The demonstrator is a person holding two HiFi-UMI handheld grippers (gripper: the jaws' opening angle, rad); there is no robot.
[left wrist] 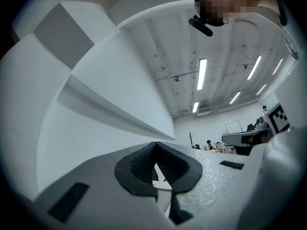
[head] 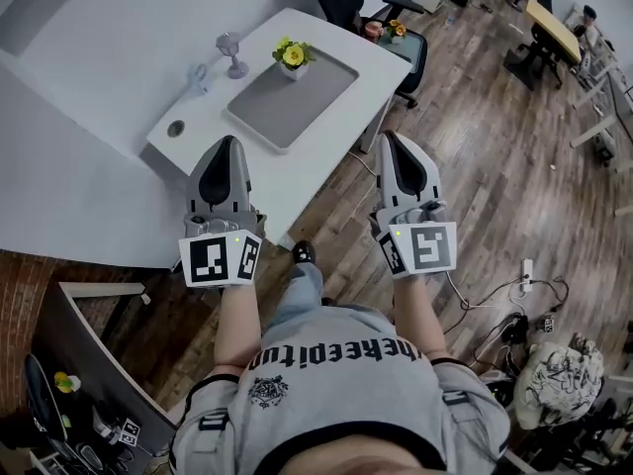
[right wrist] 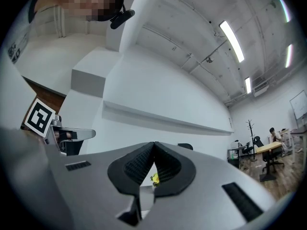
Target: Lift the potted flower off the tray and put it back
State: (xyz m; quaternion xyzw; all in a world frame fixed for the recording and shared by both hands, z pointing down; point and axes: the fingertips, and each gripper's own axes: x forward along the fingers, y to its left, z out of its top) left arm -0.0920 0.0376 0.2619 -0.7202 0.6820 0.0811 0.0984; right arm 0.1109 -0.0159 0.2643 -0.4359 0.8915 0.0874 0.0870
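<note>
A small potted flower (head: 292, 57) with yellow blooms in a white pot stands at the far corner of a grey tray (head: 292, 105) on the white table (head: 376, 62). My left gripper (head: 226, 144) hovers over the table's near edge, short of the tray, shut with nothing in it. Off the table's near right corner my right gripper (head: 390, 139) is held above the wooden floor, shut and empty too. In the right gripper view a speck of the yellow flower (right wrist: 154, 178) shows through the gap below the tips. The left gripper view (left wrist: 154, 145) shows only wall and ceiling.
Beside the tray's left stand a small grey goblet-like ornament (head: 231, 53) and a pale blue object (head: 199, 77). A round cable hole (head: 176, 128) sits at the table's left. A black office chair (head: 401, 38) stands behind the table. Cables (head: 504, 310) lie on the floor at right.
</note>
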